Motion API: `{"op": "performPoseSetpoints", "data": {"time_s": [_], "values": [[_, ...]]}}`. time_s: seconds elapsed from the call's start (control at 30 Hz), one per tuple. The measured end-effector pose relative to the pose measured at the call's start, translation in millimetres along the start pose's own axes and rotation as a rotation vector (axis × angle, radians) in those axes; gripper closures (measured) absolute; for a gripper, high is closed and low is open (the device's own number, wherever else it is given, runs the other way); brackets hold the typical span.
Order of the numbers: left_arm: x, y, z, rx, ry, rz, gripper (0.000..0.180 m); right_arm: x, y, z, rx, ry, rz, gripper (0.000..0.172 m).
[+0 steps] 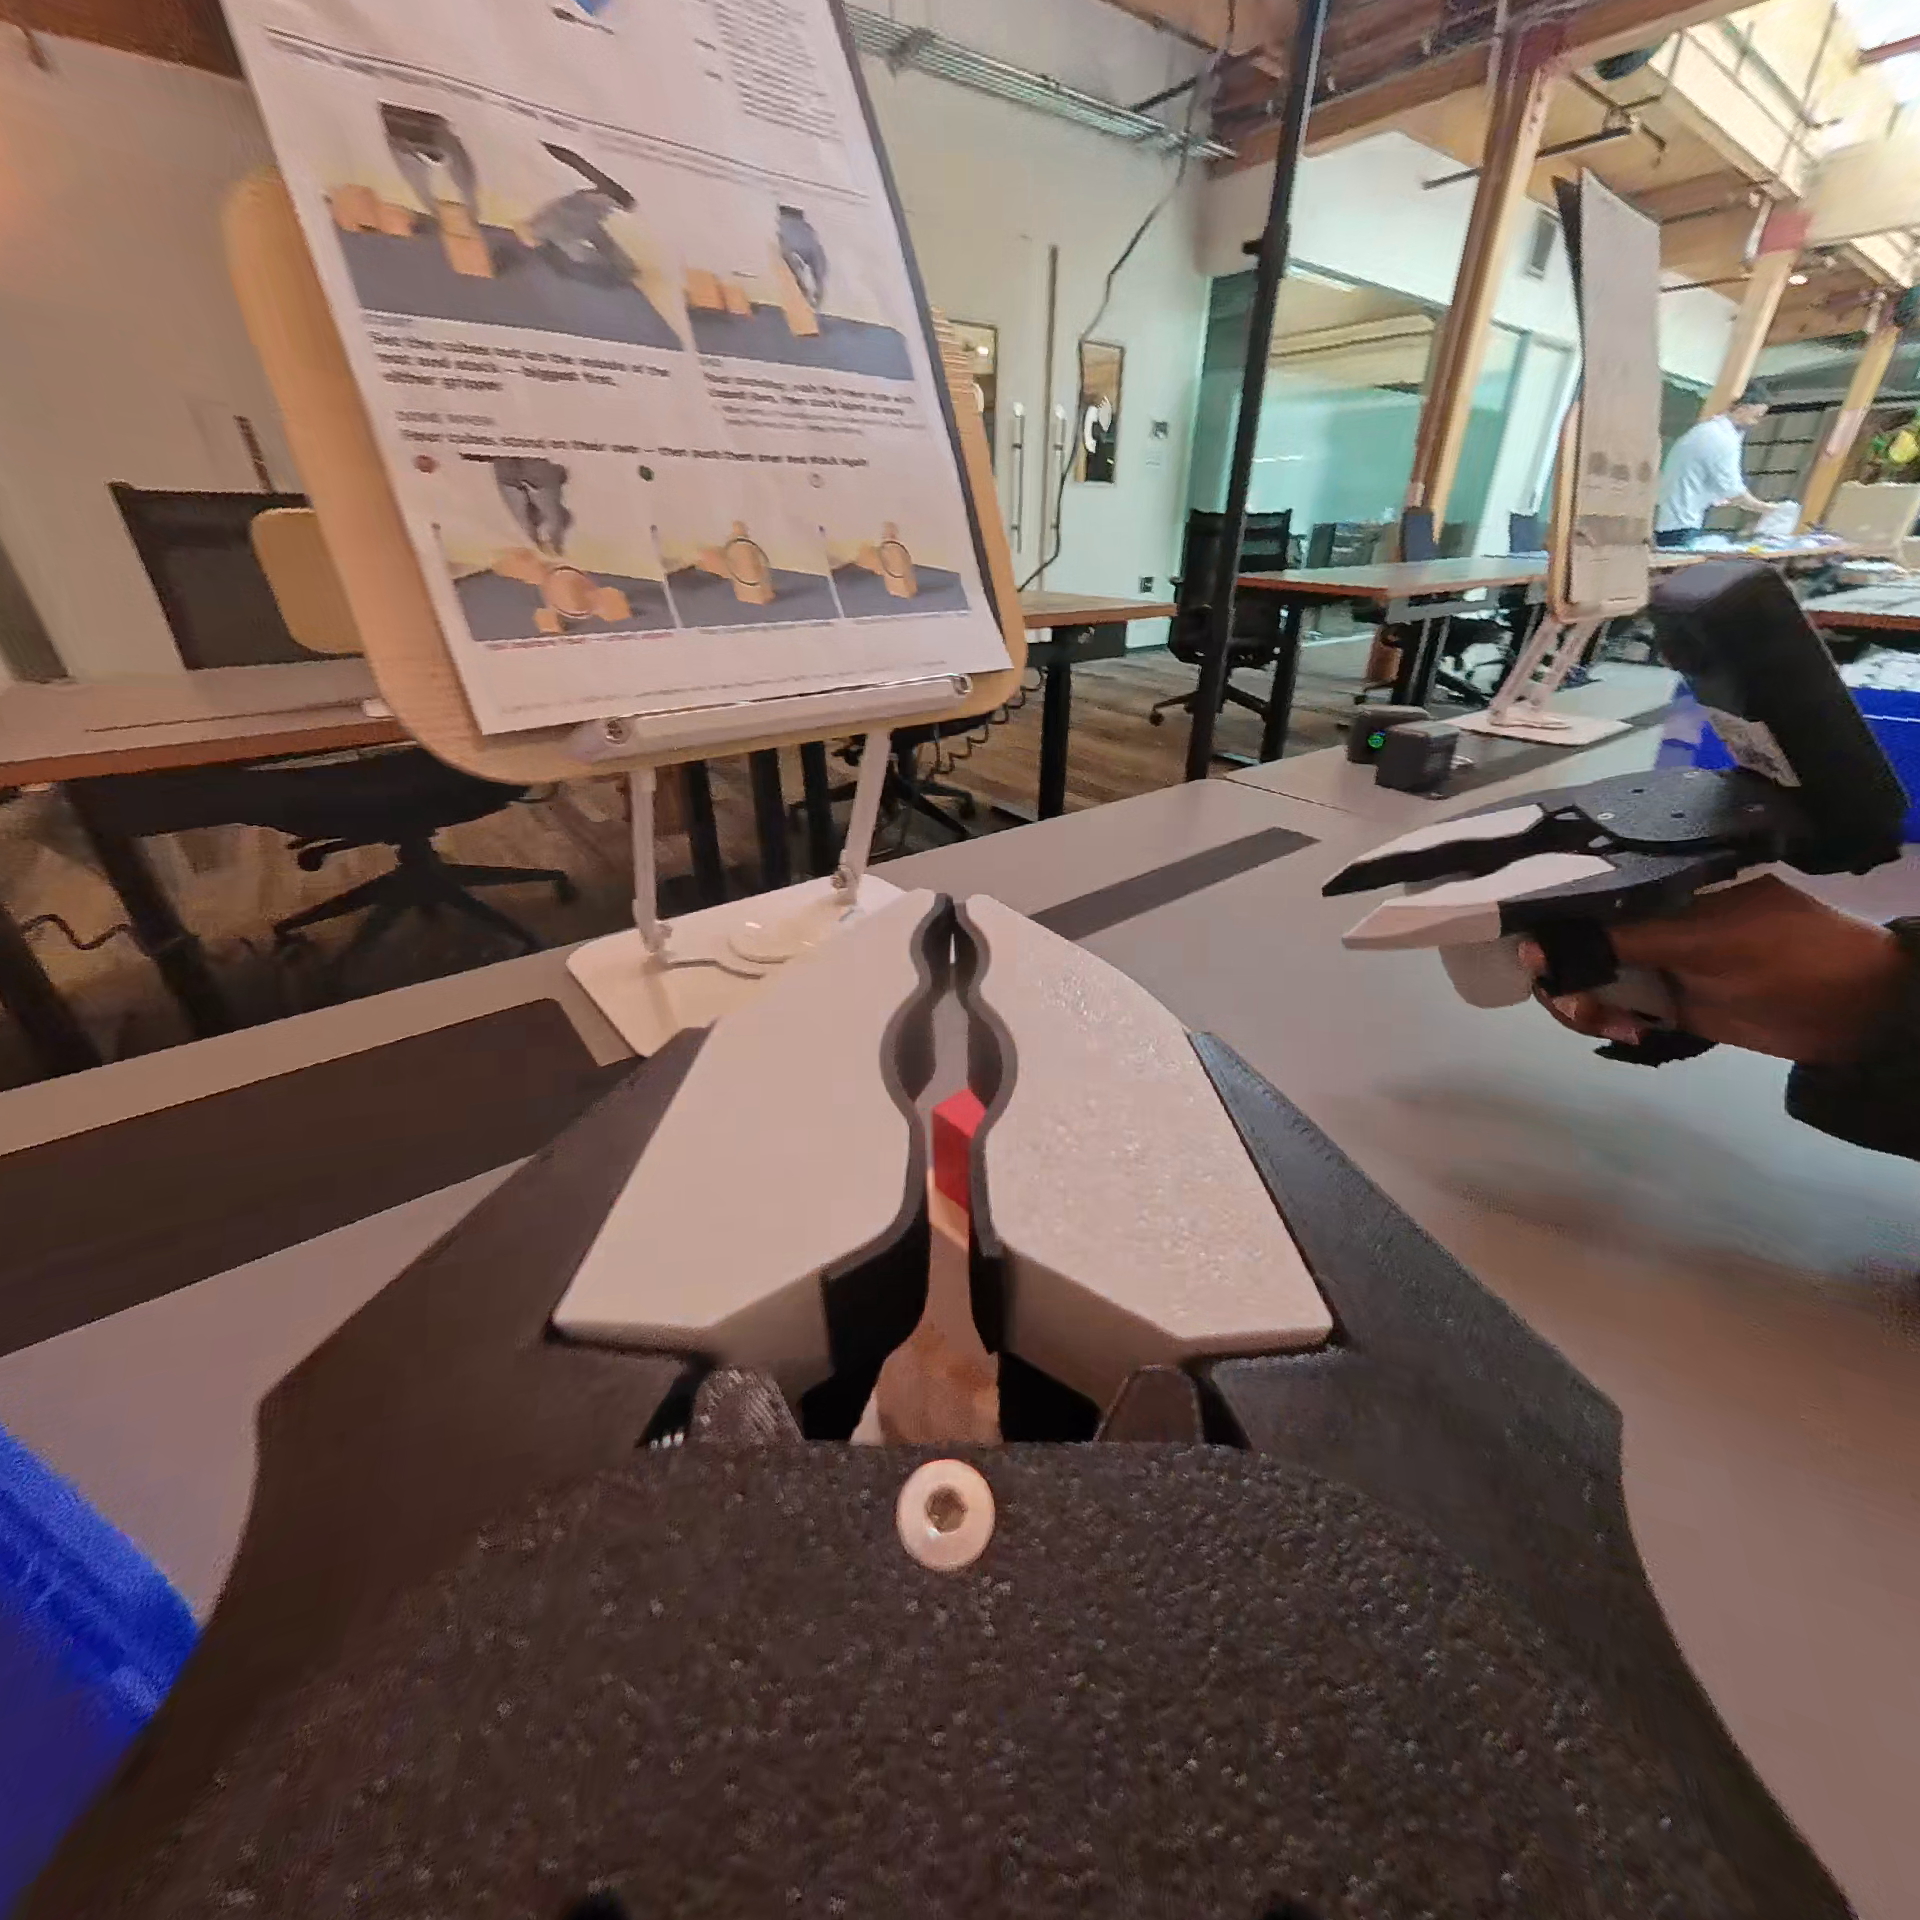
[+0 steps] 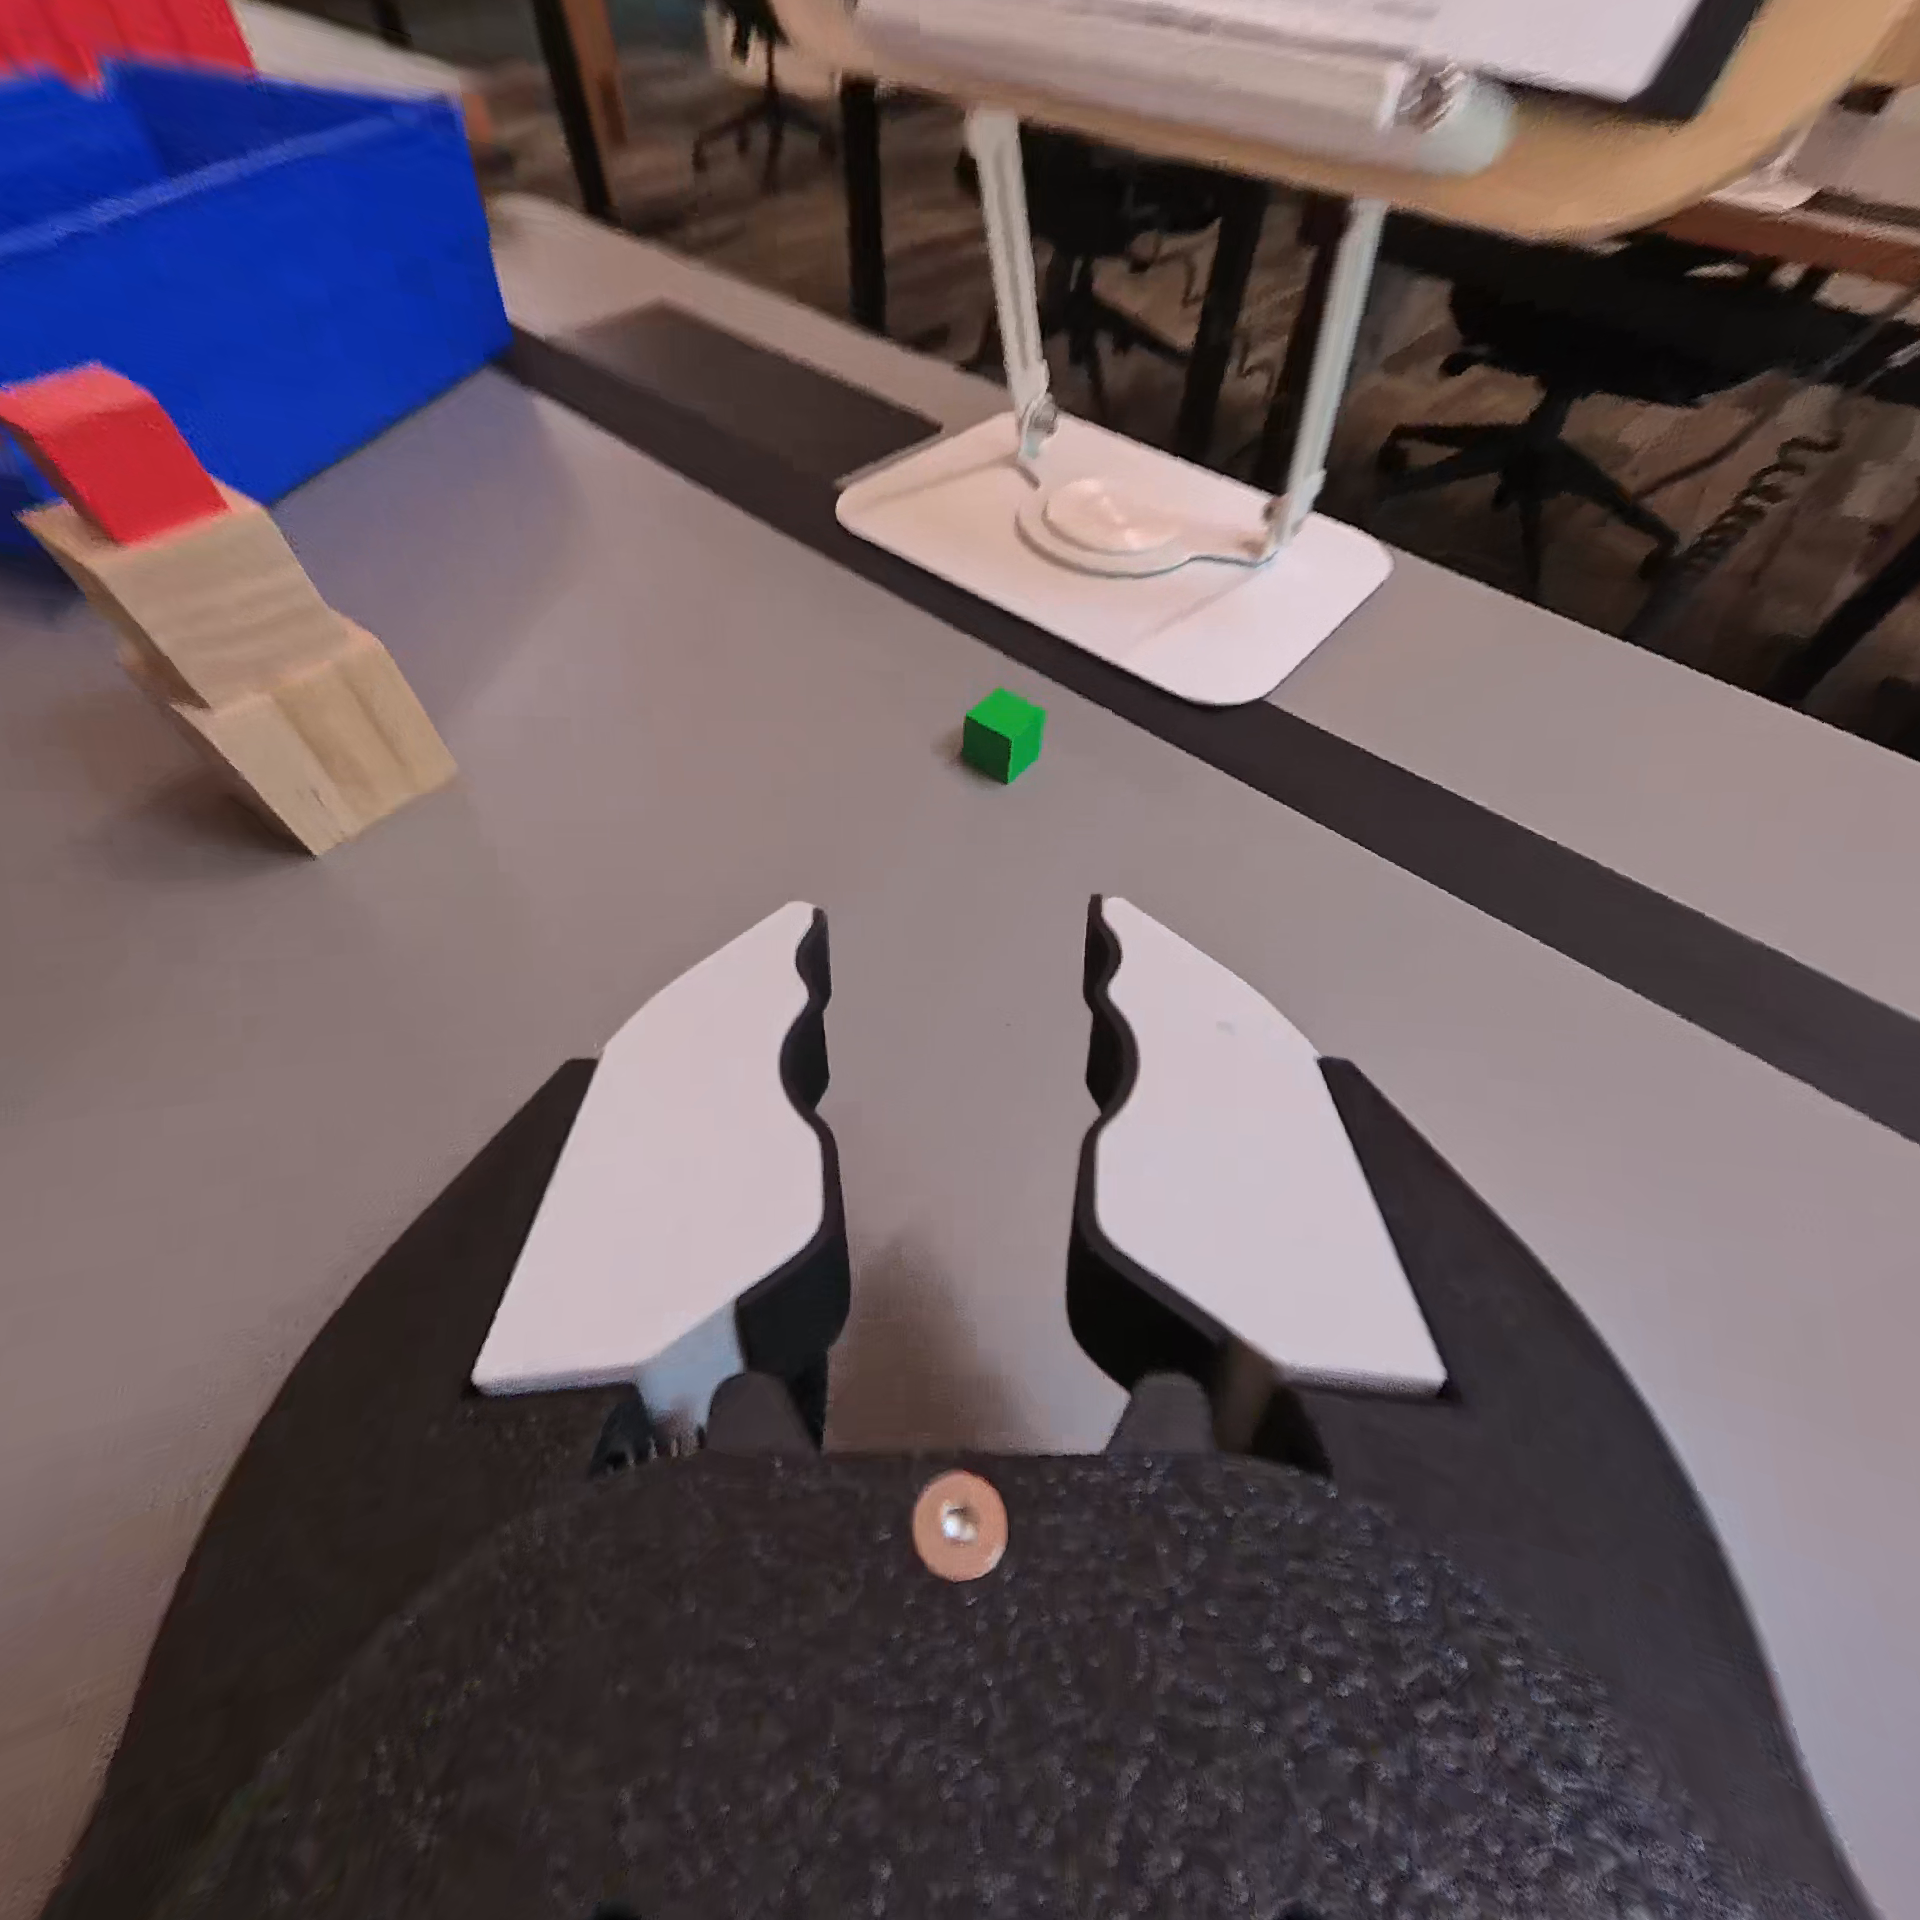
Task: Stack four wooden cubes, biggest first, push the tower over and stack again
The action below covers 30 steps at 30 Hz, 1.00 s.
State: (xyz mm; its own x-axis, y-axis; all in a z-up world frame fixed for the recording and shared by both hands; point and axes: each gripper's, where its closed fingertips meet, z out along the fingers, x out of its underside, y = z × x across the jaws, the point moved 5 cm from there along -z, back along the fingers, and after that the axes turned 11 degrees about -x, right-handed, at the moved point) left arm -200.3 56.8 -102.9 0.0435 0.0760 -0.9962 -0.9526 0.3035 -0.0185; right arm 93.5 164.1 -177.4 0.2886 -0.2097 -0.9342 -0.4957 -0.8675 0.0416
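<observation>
the right hand-held gripper hovers over the grey desk with its fingers apart and nothing between them. the nearest thing is a small green cube, at 12 o'clock from the fingertips and clear of them, resting flat on the desk just short of a black strip. it looks light, rigid and smooth-painted, so it would probably skid if nudged. two opposite flat faces, pinched low, seem the safest hold.

at 10 o'clock stands a leaning stack of pale wooden blocks with a red block on top. the pieces look stiff and fairly light, and the stack looks easy to topple. behind it is a blue bin. at 1 o'clock sits the white base of a document stand.

the left hand-held gripper has its fingertips together. through the slot behind the tips a sliver of red and some pale wood show. they are probably the same stack lying below, but whether the fingers touch it is hard to tell.

the left gripper does not appear in the right wrist view. both views are motion-blurred, the bin is cut off at the frame edge, and the underside of the stack is hidden.
</observation>
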Motion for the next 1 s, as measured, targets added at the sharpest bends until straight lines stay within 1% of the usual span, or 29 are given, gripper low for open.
{"op": "performPoseSetpoints", "data": {"time_s": [0.1,0.17,0.2,0.27,0.33,0.43,0.57,0.67,0.7,0.73,0.8,0.83,0.9,1.0], "values": [[16,11,1,-0.063,0.019,-0.033,0.18,4,-9,41,-0.054,0.14,-0.043,0.118],[30,12,-1,-0.094,0.027,-0.048,0.18,7,-16,69,-0.042,0.224,-0.061,0.116],[37,10,-2,-0.097,0.035,-0.032,0.18,8,-18,83,-0.031,0.257,-0.061,0.116],[43,8,-3,-0.093,0.05,0.021,0.18,8,-20,107,0.025,0.316,-0.049,0.116],[41,9,-3,-0.094,0.033,0.051,0.18,7,-21,126,0.112,0.368,-0.007,0.12],[44,15,-3,-0.095,0.032,0.053,0.18,12,-23,144,0.205,0.444,0.089,0.127],[45,20,-2,-0.076,0.047,-0.048,0.18,7,-29,161,0.241,0.42,0.154,0.126],[43,18,-3,-0.073,0.036,-0.04,0.18,5,-34,169,0.246,0.424,0.135,0.14],[42,17,-4,-0.073,0.033,-0.024,0.18,3,-33,169,0.22,0.418,0.123,0.144],[41,16,-4,-0.069,0.029,-0.01,0.18,-1,-26,169,0.151,0.379,0.094,0.149],[39,10,-6,-0.033,0.024,0.013,0.18,-14,-3,160,-0.024,0.272,-0.026,0.149],[37,4,-7,0.005,0.022,0.018,0.18,-21,15,151,-0.126,0.225,-0.09,0.149],[34,-11,-9,0.117,0.033,0.021,0.18,-33,53,126,-0.331,0.146,-0.154,0.149],[29,-35,-13,0.287,0.074,0.035,0.179,-45,106,81,-0.553,0.081,-0.209,0.149]]}}
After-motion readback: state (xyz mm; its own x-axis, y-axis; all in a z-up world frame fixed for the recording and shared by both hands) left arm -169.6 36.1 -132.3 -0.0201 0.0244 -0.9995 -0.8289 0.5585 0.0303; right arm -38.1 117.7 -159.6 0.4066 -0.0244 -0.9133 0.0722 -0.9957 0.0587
